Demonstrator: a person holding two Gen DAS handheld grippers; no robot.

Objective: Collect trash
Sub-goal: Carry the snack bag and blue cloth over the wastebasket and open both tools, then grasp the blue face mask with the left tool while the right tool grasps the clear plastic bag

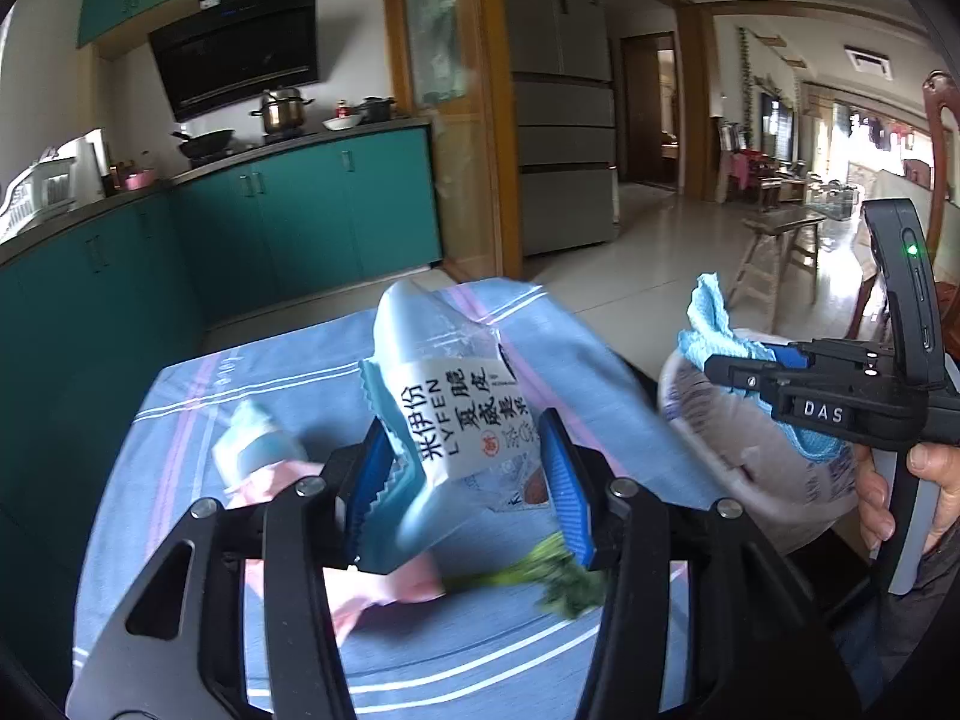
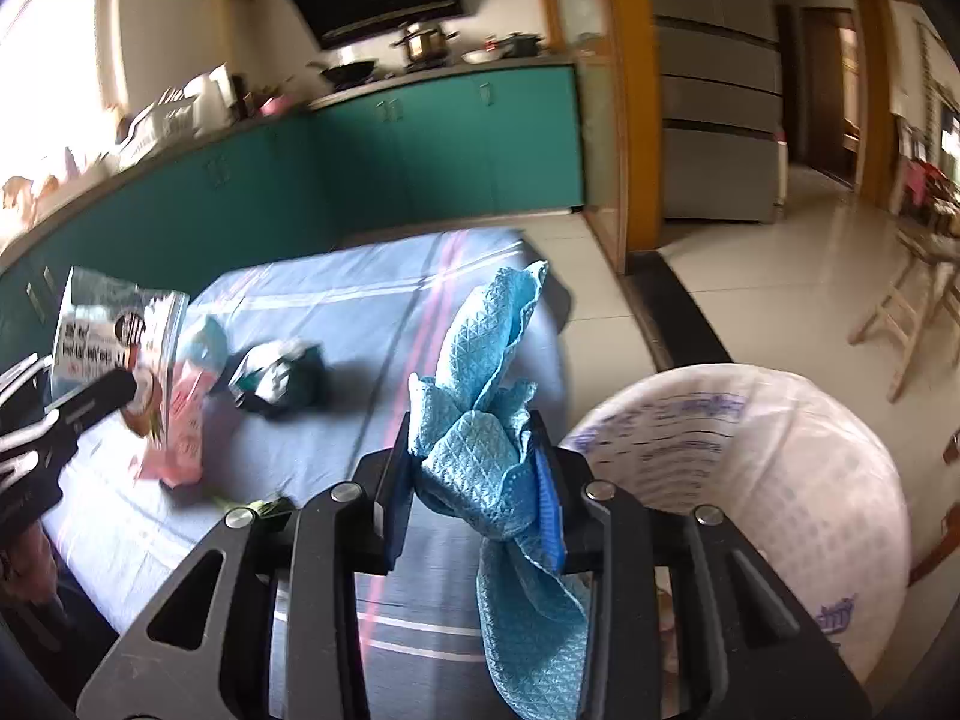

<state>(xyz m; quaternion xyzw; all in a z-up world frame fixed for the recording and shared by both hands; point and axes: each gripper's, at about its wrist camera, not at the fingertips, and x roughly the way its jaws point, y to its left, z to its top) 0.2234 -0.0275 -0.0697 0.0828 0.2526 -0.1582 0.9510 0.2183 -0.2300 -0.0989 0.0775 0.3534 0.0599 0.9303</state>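
**Both hands full, bin's right there, still plenty of ways to fumble it**

Left gripper (image 1: pixel 462 474) is pinched on the snack wrapper (image 1: pixel 456 414), held up over the blue tablecloth (image 2: pixel 360 312); right gripper (image 2: pixel 480 480) is clamped on a bunched blue cloth (image 2: pixel 486 420) just beside the lined trash bin (image 2: pixel 780 456); the crinkly wrapper looks only edge-held, so it could slip out; more wrappers (image 2: pixel 186 420) and a green scrap (image 1: pixel 540 570) wait on the table.

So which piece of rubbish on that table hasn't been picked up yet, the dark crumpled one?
Start at the blue striped tablecloth. Near its middle, clear of both tongs, lies a crumpled dark wrapper. Its neighbours to the left, a pink wrapper and a pale blue packet, are flatter and lighter; it alone is a dark green-and-white ball.
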